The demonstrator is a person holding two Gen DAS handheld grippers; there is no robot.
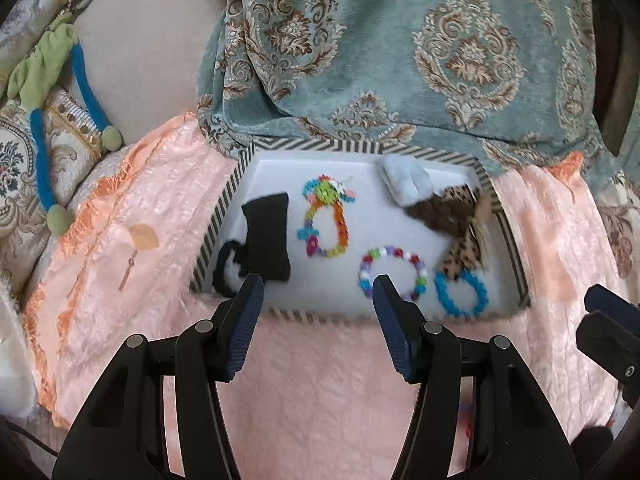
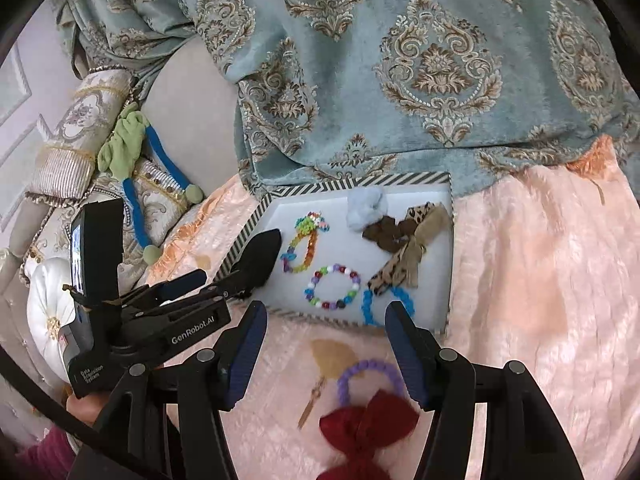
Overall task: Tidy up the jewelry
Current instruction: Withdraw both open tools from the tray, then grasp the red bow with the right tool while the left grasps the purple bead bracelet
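A teal damask throw (image 1: 460, 52) drapes beige upholstery (image 1: 148, 60) above a pink fleecy cover (image 2: 540, 264).

Bracelets (image 1: 394, 276) in tray (image 1: 224, 208)

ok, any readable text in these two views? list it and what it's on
"GenRobot.AI": white print on the black arm of the left gripper, seen in the right wrist view.
"Data Acquisition System": small white print on the same gripper's body, lower left, only just legible.
The small screen on that gripper is lit, but its content is too blurred to read.
Left wrist view: no text.
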